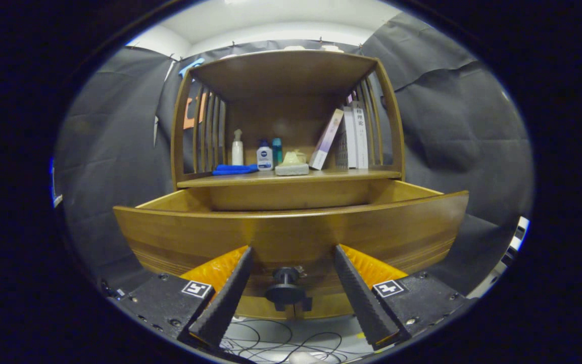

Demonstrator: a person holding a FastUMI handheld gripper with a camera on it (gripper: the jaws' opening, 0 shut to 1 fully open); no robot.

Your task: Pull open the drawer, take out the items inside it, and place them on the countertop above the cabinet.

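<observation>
The wooden drawer (291, 230) stands pulled out from the cabinet, its curved front panel close before me. Its black round knob (285, 290) sits between my two black ridged fingers (230, 293), with a gap on each side. My gripper (293, 253) is open and touches nothing. The drawer's inside is hidden behind the front panel, so I cannot see what lies in it. The countertop (351, 174) above the drawer carries a blue cloth (234, 170), a white pump bottle (238, 149), a small white bottle (264, 156), a teal bottle (277, 150) and a tissue pack (292, 166).
Several books (349, 136) lean at the countertop's right end under a wooden shelf top (286, 71). Slatted wooden sides (205, 131) close the shelf left and right. Black cables (271, 338) lie on the pale floor below the drawer.
</observation>
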